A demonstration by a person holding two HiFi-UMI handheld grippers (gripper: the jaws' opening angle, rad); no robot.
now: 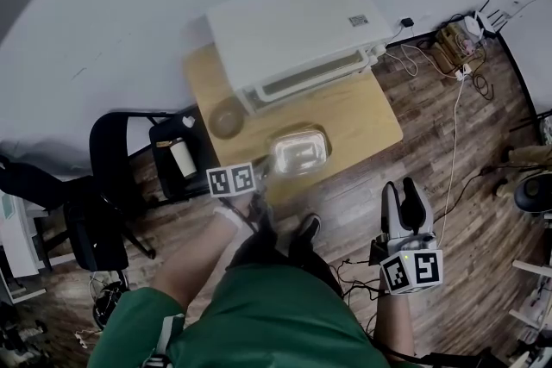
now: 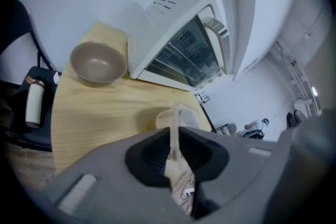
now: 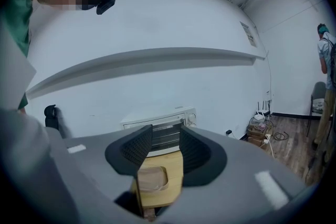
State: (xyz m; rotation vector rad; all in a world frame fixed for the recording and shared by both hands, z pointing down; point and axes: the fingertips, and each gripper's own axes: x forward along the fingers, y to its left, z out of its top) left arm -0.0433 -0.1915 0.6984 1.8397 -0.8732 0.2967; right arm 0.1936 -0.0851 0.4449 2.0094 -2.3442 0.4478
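The left tool is clamped on the thin rim of the clear dish, which sits near the tabletop's front edge, before the oven. The right tool hangs open and empty, well apart. A one-sided rim grip could slip and tip the dish.

The oven walls off the whole back of your table, and the bowl sits just off its left front corner. The clear container takes the front middle. Right of it you've got bare wood. The chair crowds the left side.
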